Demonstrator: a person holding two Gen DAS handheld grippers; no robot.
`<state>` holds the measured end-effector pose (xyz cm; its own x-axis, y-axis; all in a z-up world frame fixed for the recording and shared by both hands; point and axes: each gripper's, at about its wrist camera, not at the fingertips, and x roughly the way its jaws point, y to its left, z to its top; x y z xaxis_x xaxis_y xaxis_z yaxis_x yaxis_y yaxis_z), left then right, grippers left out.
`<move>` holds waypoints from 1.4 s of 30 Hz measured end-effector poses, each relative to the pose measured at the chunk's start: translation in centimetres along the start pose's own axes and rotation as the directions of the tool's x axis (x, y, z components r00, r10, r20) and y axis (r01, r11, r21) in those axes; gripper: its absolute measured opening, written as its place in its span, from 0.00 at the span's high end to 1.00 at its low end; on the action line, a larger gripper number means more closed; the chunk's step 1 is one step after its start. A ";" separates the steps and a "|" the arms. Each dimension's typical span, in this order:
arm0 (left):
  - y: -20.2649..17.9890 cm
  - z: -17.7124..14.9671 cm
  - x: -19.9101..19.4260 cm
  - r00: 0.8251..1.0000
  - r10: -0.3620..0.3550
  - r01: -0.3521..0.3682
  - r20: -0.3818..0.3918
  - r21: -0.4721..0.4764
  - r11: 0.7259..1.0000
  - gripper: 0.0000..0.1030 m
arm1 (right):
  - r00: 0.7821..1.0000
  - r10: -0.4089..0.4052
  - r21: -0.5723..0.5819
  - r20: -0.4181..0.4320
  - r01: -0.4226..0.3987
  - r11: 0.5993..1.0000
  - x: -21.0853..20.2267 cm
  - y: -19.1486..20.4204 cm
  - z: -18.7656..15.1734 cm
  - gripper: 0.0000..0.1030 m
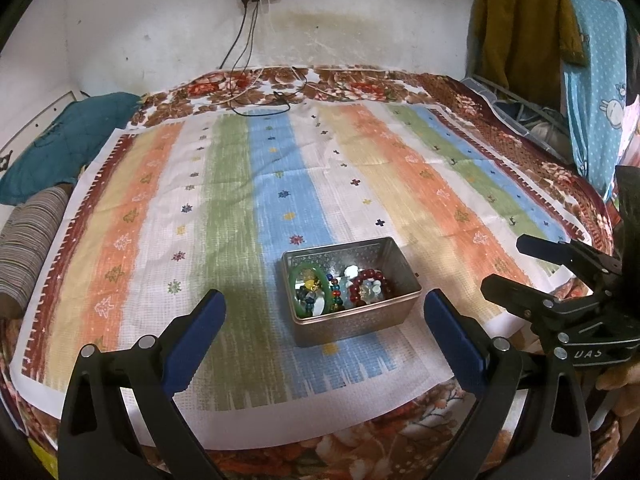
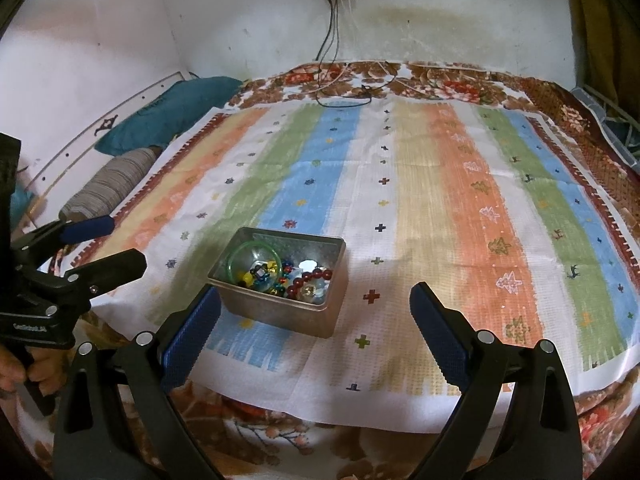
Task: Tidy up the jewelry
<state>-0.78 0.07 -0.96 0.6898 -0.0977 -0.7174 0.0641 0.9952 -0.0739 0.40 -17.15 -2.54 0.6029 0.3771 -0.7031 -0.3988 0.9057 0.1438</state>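
A small open metal tin [image 1: 352, 322] stands on the striped cloth near the bed's front edge. It also shows in the right wrist view [image 2: 280, 316]. Inside lie a green bangle [image 1: 295, 280], a dark red bead bracelet [image 1: 370, 278] and mixed coloured beads [image 1: 310, 294]. In the right wrist view the bangle [image 2: 234, 258] and the red bracelet [image 2: 312, 278] lie in the tin. My left gripper [image 1: 324, 312] is open and empty, hovering just in front of the tin. My right gripper [image 2: 316, 308] is open and empty, with the tin at its left finger.
The striped cloth [image 1: 360, 184] covers a floral blanket [image 1: 280, 84]. A teal pillow [image 1: 60, 148] and a striped bolster [image 1: 28, 236] lie at the left. Cables [image 1: 264, 100] trail from a wall socket. Clothes [image 1: 524, 16] hang at the right.
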 end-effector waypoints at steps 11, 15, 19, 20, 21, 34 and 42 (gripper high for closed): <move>0.0 0.0 0.0 1.000 -0.002 0.002 0.000 0.003 1.000 0.06 | 1.000 -0.005 0.003 0.009 0.005 1.000 0.0 -0.4 0.1 0.07; 0.0 0.0 -0.1 1.000 -0.002 0.002 0.000 0.005 1.000 0.06 | 1.000 -0.006 0.001 0.009 0.006 1.000 0.0 -0.3 0.1 0.07; -0.1 0.1 0.0 1.000 0.000 0.000 0.001 0.005 1.000 0.05 | 1.000 -0.006 0.001 0.010 0.006 1.000 0.0 -0.2 0.1 0.07; -0.1 0.2 0.0 1.000 0.001 -0.001 0.000 0.005 1.000 0.06 | 1.000 -0.005 0.001 0.010 0.005 1.000 -0.1 -0.3 0.2 0.07; 0.0 0.1 0.0 1.000 -0.002 0.002 0.000 0.006 1.000 0.06 | 1.000 -0.006 0.000 0.010 0.006 1.000 -0.1 -0.3 0.2 0.07; 0.0 0.1 0.0 1.000 -0.001 0.001 -0.001 0.005 1.000 0.06 | 1.000 -0.008 -0.001 0.012 0.008 1.000 -0.1 -0.2 0.2 0.07; 0.0 0.1 0.0 1.000 0.000 0.000 -0.007 0.005 1.000 0.06 | 1.000 -0.009 -0.001 0.012 0.009 1.000 -0.1 -0.2 0.2 0.07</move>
<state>-0.73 0.08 -0.91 0.6846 -0.0973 -0.7224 0.0673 0.9953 -0.0703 0.55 -17.28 -2.38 0.6144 0.3715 -0.6960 -0.3942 0.9087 0.1371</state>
